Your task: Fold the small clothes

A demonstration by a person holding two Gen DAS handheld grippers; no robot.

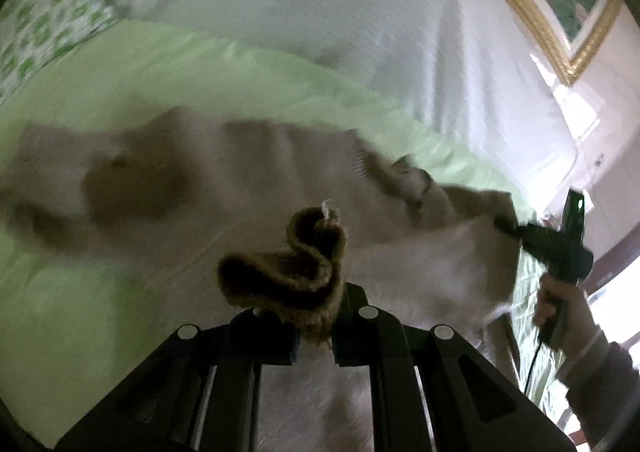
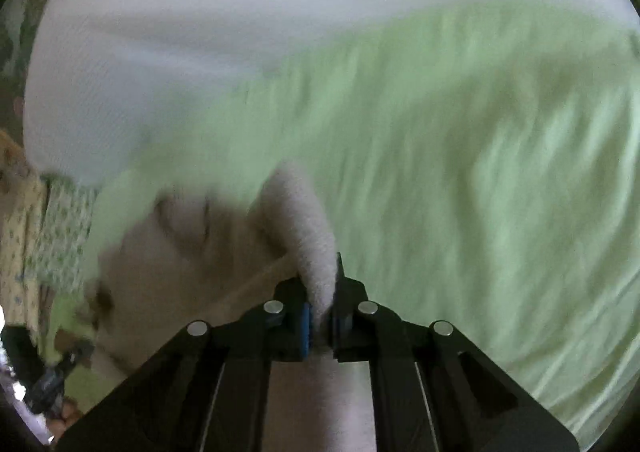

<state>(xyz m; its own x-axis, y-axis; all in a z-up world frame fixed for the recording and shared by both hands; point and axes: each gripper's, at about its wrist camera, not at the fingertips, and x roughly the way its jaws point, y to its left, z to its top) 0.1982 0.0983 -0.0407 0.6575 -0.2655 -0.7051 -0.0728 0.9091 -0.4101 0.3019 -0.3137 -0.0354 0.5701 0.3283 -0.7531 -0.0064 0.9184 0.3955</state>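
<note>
While both views are smeared by motion blur, a bed (image 1: 100, 292) covered in a pale green sheet (image 2: 460, 155) is seen filling the lower and right parts of each frame, with a white cover (image 1: 340, 11) across the upper part. A beige knitted garment (image 1: 240, 187) is spread across the middle of the left wrist view, partly lifted off the sheet.

Its brown ribbed edge (image 1: 296, 272) is pinched in the left gripper (image 1: 314, 336), whose jaws are closed on the knit at lower centre. Another pale edge of the garment (image 2: 312, 228) is clamped in the right gripper (image 2: 320, 332), also seen at the right edge of the left view (image 1: 508, 228).

A slip is judged the main risk: only a thin bite of thick, stretchy knit is held on each side, so a quick swing could pull the cloth free. Uneven pulling could also leave the fold skewed or bunched.
</note>
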